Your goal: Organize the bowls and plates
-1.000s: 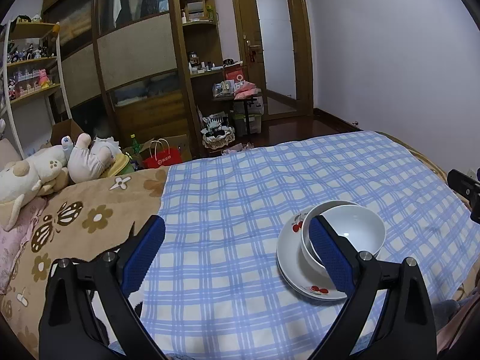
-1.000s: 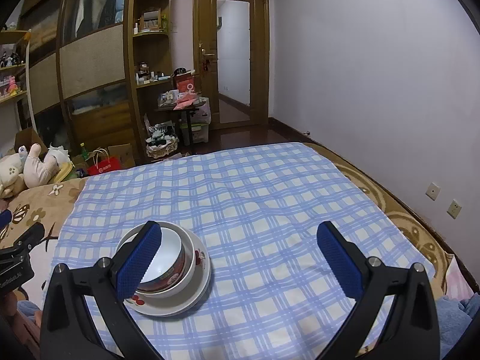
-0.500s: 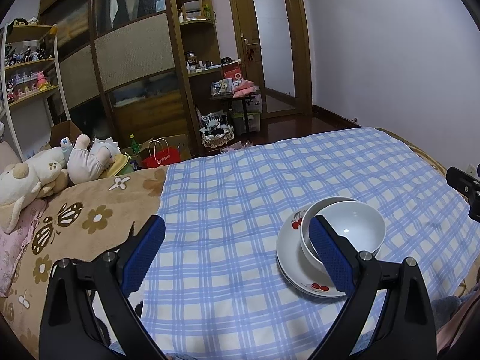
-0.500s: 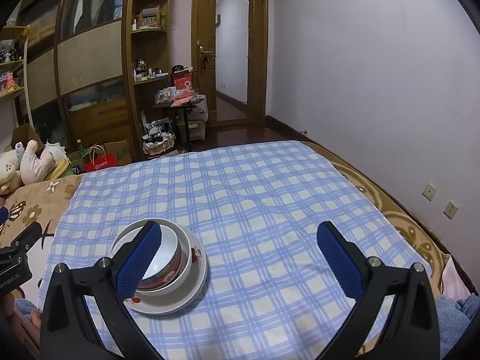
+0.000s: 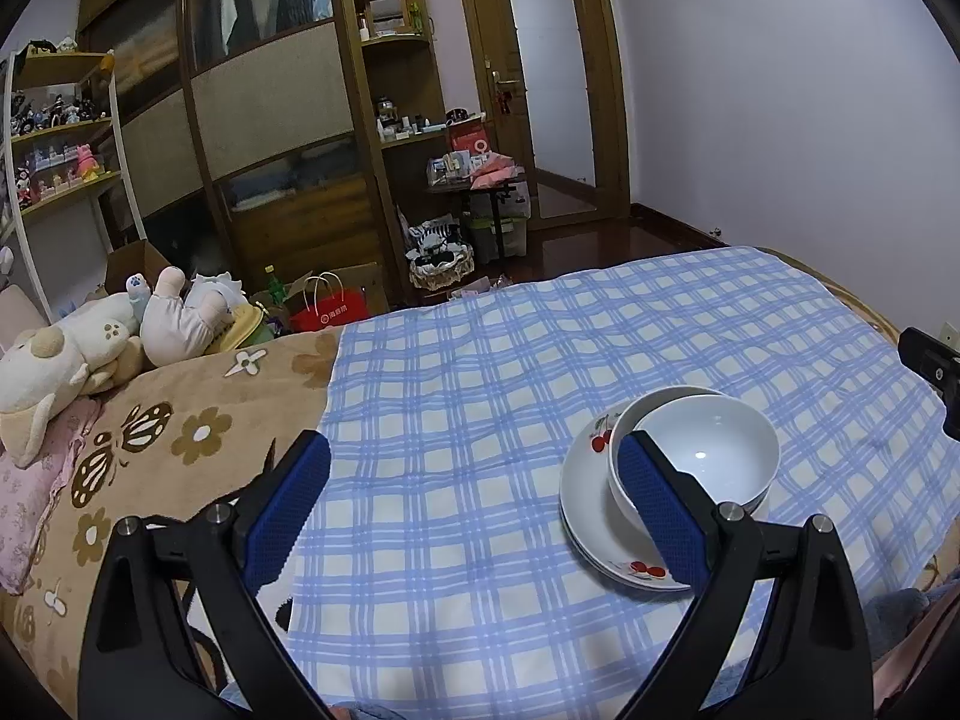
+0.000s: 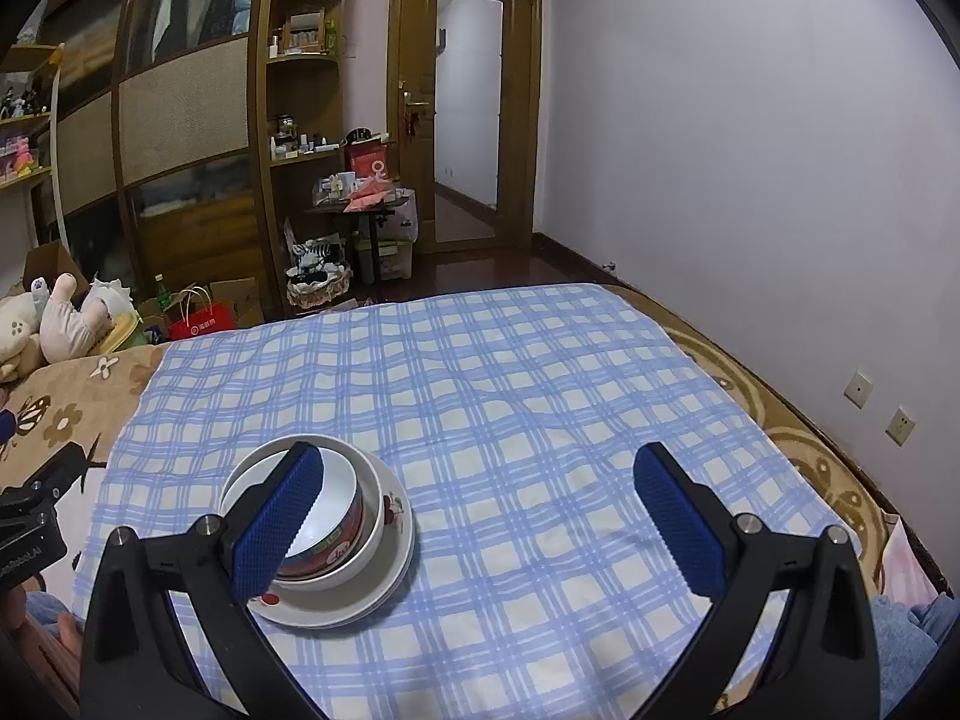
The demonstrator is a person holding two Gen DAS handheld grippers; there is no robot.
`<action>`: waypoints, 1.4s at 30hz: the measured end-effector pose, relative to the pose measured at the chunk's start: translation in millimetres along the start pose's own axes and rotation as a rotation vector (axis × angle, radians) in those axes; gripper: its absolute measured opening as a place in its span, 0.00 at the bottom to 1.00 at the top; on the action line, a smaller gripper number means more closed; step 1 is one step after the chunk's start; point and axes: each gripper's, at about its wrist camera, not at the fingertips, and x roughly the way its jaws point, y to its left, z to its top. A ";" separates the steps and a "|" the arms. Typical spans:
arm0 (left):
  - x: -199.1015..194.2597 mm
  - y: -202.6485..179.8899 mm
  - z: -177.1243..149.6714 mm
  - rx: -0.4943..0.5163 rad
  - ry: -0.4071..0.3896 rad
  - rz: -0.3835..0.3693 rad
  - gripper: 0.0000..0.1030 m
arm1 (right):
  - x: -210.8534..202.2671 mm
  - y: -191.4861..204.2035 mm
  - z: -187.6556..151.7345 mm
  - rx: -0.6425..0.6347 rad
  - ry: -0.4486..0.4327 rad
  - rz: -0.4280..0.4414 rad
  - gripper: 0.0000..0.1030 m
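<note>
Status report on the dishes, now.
Left gripper and right gripper: jaws open, holding nothing. Two white bowls nested on the cherry-print white plate, on the blue checked cloth. Nothing in the way.

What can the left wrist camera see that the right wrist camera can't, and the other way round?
Only the left wrist view shows the toy shelf and the pink pillow.

Only the right wrist view shows the wall sockets and the red band around the inner bowl.

Both show the checked cloth, the cherry-print plates carrying the nested bowls, the plush toys, the wardrobe and the door. The left gripper and the right gripper are both open, holding nothing.
</note>
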 end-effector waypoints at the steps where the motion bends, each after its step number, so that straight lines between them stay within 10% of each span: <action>1: 0.0 0.1 0.0 0.001 -0.002 0.002 0.93 | -0.1 0.2 0.0 0.000 0.001 0.000 1.00; 42: -0.8 2.0 6.7 0.009 -0.016 0.006 0.93 | 2.7 -7.9 0.9 0.001 -0.005 -0.018 1.00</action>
